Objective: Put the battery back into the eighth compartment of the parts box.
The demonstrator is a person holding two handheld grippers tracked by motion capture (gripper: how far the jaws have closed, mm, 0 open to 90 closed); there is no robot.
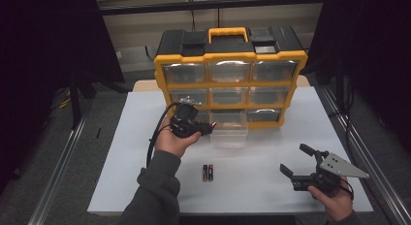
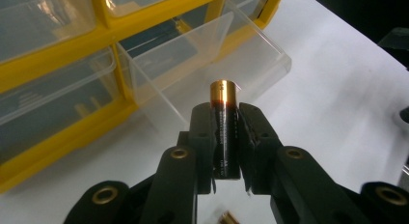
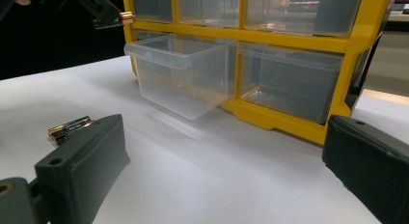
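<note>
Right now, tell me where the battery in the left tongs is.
The battery is clamped in the left tongs, just short of the pulled-out clear drawer.

A white table (image 1: pixel 271 186) sits in a dim room, grey floor (image 1: pixel 43 152) around it. Black curtains (image 1: pixel 43 45) hang both sides, with a beige wall (image 1: pixel 140 26) behind.

White table (image 1: pixel 121 152): a yellow-and-black drawer organiser (image 1: pixel 230 74) is stood at its far edge; two batteries (image 1: pixel 208 172) are laid side by side near the front.
</note>
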